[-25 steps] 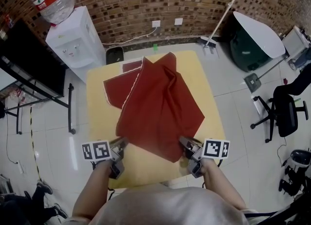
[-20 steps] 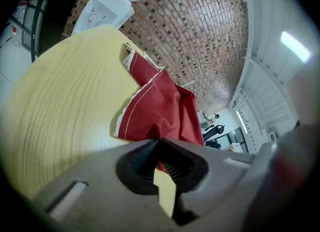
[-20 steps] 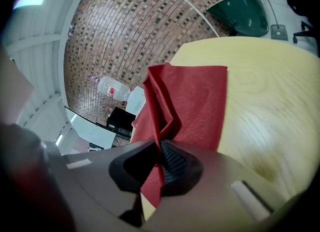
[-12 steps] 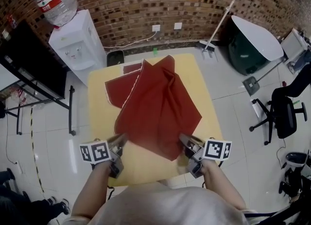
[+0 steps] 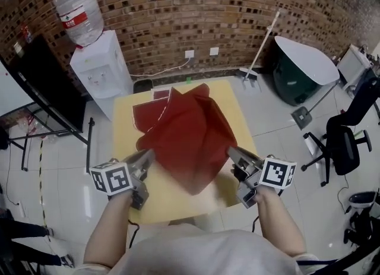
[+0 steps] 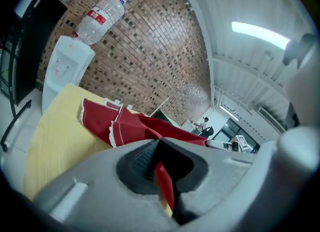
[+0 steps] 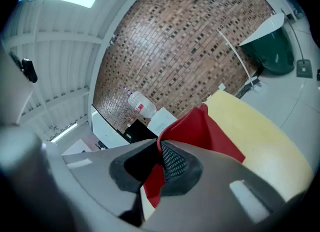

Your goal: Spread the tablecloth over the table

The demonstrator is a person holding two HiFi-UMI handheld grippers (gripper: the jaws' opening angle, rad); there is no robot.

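1. Pinching the near edge of the tablecloth (image 5: 184,131) with the left gripper (image 5: 148,154), pads pressed together on a red fold; likewise with the right gripper (image 5: 230,150), just closed down, red fabric caught between its pads.
2. Hanging raised between the two grippers, with a loose corner sagging below and between them; ahead of the grippers, bunched and folded on the yellow surface (image 5: 123,131).
3. Likely to slip free under a hard tug, with only a thin strip of fabric caught in each gripper.
4. Could drag the whole heap toward the grippers instead of opening it, if pulled back without enough lift.
5. Could land skewed or doubled over, given the white-trimmed fold lying ahead of the left gripper.
6. May stop short of the far edge on a weak flick, or slide off beyond it on a strong one.
7. Open floor outward of each gripper, so room to spread wide.
8. Water dispenser (image 5: 98,66) ahead and outward of the left gripper, near the far corner; broom (image 5: 265,42) and bin (image 5: 303,60) ahead and outward of the right gripper; chair (image 5: 341,140) outward of it, well apart.
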